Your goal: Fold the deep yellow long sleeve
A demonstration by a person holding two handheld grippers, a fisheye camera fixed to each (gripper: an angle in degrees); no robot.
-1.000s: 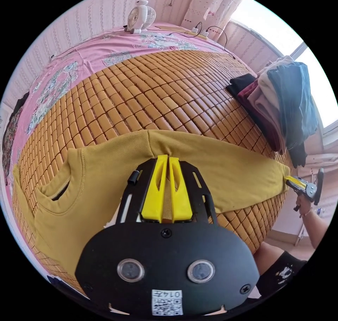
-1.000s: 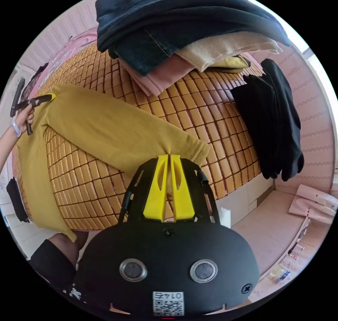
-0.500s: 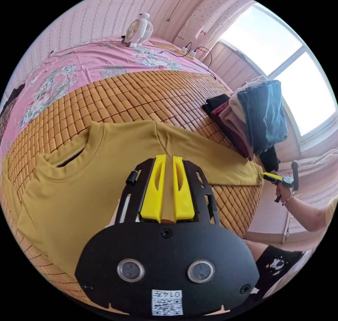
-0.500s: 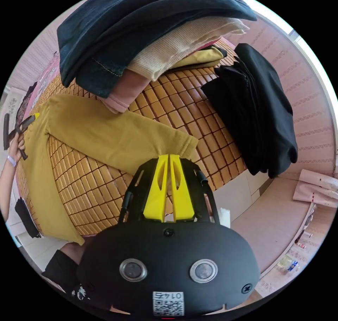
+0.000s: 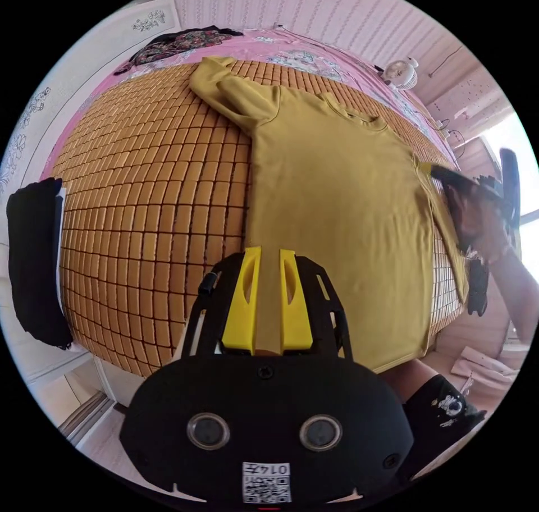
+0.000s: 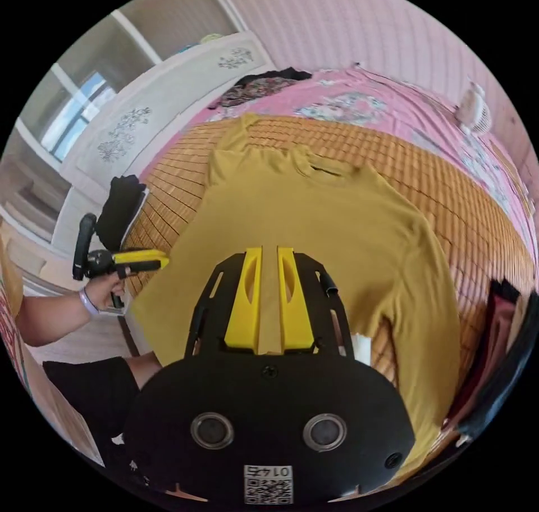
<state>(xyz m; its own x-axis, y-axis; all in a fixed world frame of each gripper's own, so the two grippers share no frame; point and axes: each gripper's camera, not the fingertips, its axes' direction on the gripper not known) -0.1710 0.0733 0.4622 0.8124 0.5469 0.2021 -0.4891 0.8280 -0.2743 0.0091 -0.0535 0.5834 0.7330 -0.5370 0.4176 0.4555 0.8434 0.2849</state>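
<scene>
Deep yellow long sleeve (image 5: pixel 337 197) is spread flat on the bamboo mat (image 5: pixel 151 197) of the bed, its hem at the near edge where the person stands, its collar toward the far side. One sleeve is seen lying along the body near the right edge, the other bunched at the far left shoulder.

Left gripper (image 5: pixel 268 254): jaws parted by a narrow gap, nothing held, poised above the hem area.

Right gripper (image 6: pixel 269 251): jaws likewise slightly apart, nothing clamped, above the shirt body.

A fan (image 5: pixel 403 73) is noted at the far corner.
</scene>
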